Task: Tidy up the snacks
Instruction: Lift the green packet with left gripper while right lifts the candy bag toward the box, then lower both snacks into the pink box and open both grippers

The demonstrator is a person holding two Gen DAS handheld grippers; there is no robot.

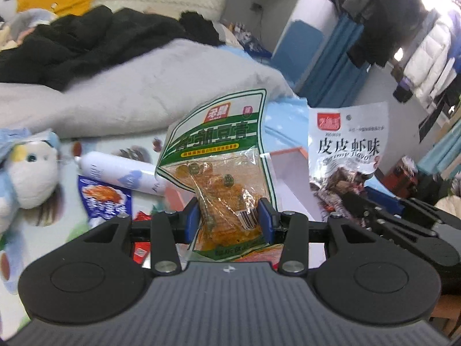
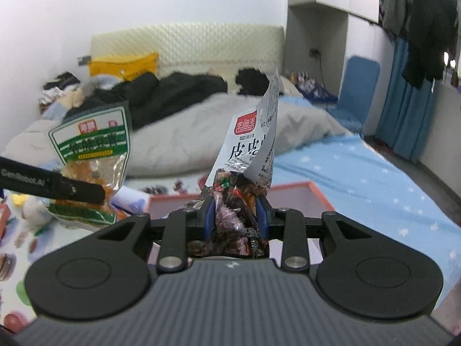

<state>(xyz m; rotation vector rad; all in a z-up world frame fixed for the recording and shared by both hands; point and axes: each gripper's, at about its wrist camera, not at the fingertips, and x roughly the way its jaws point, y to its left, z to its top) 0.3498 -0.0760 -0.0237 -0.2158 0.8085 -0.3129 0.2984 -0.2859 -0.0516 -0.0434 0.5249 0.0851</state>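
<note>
1. Clamped in the left gripper (image 1: 230,216): a green-and-white snack bag (image 1: 222,155) of orange pieces, blue pads pressing its lower half from both sides, top edge pointing toward 12 o'clock.
2. Gripped in the right gripper (image 2: 235,216): a white shrimp-flavour snack bag (image 2: 247,155), jaws squeezed on its dark, crumpled lower part, top folded and leaning toward 1 o'clock.
3. Seen from the left wrist: the white bag at 3 o'clock of the green one, well apart, both raised above the bed.
4. Lying below and behind both bags: an open box (image 2: 291,194) with orange rim and pale inside, set on a blue star-print sheet (image 2: 360,173).
5. Resting at 9 o'clock of the green bag in the left view: a white sausage-shaped tube (image 1: 121,173), a blue snack packet (image 1: 105,199) just beneath it, a plush toy (image 1: 28,173) farther out.
6. Heaped at 12 o'clock: a grey blanket (image 1: 149,92) and black clothing (image 1: 95,37).
</note>
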